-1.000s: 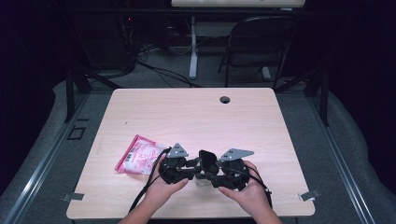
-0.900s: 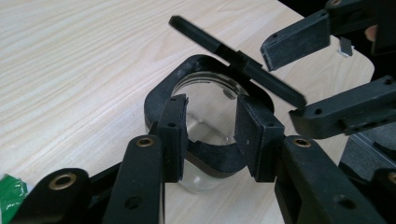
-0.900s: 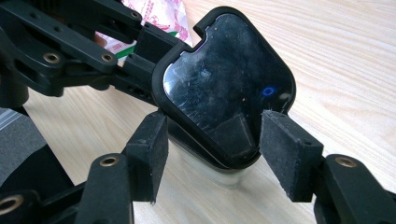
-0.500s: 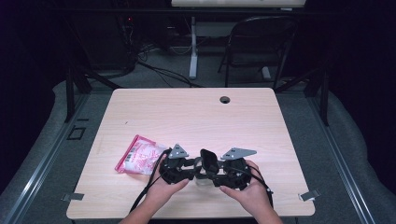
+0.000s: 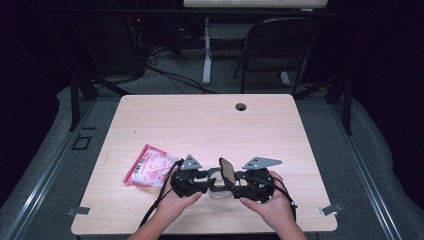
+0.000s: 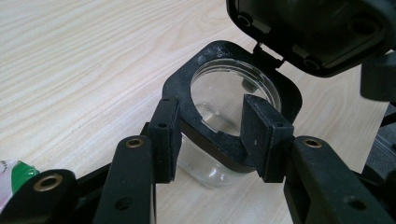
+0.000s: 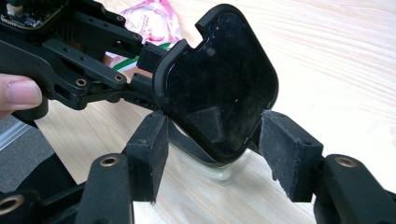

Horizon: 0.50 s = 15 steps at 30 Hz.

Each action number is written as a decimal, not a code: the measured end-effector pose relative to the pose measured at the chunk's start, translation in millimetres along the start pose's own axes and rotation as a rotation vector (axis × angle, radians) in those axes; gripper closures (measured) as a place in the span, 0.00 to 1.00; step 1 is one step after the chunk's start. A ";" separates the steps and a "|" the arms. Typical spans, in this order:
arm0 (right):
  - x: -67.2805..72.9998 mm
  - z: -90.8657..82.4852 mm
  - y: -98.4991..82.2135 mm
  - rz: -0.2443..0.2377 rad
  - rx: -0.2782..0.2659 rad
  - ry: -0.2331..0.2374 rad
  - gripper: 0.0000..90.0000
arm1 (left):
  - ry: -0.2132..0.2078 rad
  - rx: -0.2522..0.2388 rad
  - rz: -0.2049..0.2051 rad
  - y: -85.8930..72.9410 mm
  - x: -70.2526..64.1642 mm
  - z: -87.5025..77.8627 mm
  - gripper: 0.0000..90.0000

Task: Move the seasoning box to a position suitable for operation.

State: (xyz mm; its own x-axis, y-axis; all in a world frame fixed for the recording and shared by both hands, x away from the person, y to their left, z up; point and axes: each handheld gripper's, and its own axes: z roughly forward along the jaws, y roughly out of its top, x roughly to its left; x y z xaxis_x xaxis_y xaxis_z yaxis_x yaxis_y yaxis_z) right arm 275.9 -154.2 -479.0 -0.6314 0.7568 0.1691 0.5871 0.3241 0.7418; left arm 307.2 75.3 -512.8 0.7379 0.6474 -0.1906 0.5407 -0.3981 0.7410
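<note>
Clear jar (image 6: 205, 168) with a black collar (image 6: 180, 88) stands on the desk (image 5: 200, 125) close to the near edge, about midway along it, with its black flip lid (image 7: 219, 79) swung up and open. The left claw (image 6: 212, 135) straddles the near corner of the collar at a middling gap. Its jaws have just been opening with the collar between them, and we can't tell if the pads still bite. The right claw (image 7: 210, 135) brackets the lower part of the lid, pads right at its edges, and we can't tell if they press. Our read is that the lid step is underway. To do it well, we'd clamp the collar firmly again before loading the lid, push along the hinge arc and not sideways, and keep the jar base flat so it doesn't skate. Left hand (image 5: 177, 202) and right hand (image 5: 267, 202) sit low at the near edge, claws level and pointing at each other across the jar. A pink pouch (image 5: 150, 170) lies toward the left edge, clear of the work.
</note>
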 end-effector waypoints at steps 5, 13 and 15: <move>-5.9 -9.0 -0.5 0.016 -0.009 -0.008 0.47 | 0.009 -0.001 0.005 -0.1 -0.4 0.0 0.65; -13.9 -18.0 -2.3 0.043 -0.018 -0.021 0.47 | 0.000 -0.001 0.006 -0.2 0.2 -0.1 0.65; -15.7 -19.4 -2.8 0.050 -0.020 -0.021 0.47 | 0.000 -0.001 0.007 -0.2 0.2 -0.1 0.65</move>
State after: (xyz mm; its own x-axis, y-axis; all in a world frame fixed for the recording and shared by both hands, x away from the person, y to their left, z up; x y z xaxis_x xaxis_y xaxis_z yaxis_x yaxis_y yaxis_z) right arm 274.4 -178.0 -471.1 -0.5902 0.7839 0.1929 0.6077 0.2741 0.7454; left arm 307.2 75.5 -512.9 0.7416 0.6446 -0.1859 0.5352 -0.4014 0.7432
